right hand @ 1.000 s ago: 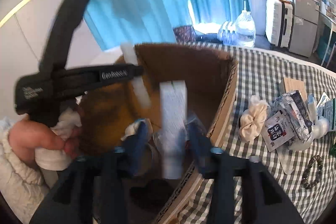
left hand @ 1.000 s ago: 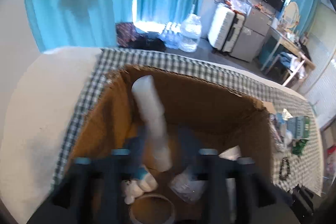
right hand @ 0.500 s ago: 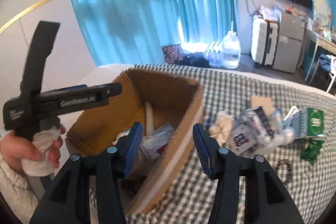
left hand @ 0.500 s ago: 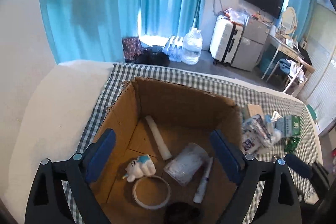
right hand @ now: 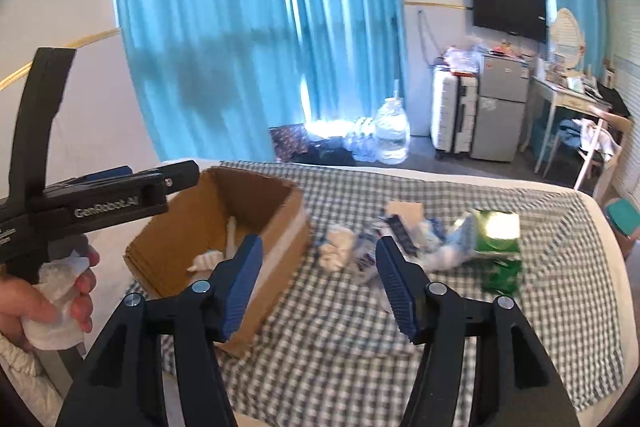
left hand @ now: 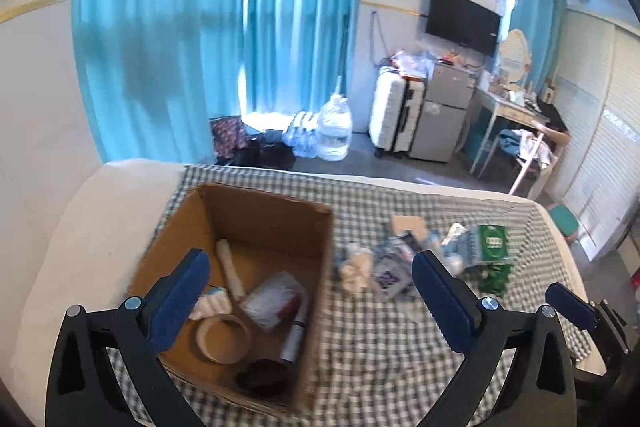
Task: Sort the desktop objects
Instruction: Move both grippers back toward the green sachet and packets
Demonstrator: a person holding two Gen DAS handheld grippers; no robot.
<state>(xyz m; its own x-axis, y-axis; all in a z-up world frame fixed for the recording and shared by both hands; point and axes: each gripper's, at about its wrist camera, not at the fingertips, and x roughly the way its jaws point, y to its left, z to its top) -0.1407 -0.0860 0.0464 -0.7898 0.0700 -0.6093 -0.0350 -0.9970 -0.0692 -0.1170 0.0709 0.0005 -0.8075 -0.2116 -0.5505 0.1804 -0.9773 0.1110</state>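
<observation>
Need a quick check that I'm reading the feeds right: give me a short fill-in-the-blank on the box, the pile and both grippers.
1. The roll of tape lies inside the cardboard ____.
2. The green packet lies on the ____ cloth, outside the box.
3. The left gripper holds ____ between its fingers.
4. The right gripper has its jaws ____.

Missing words: box; checked; nothing; open

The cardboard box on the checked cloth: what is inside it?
Inside the cardboard box: a tape roll, a white tube, a clear packet, a pen-like stick, a white toy, something dark. The left tongs' finger covers part.
</observation>
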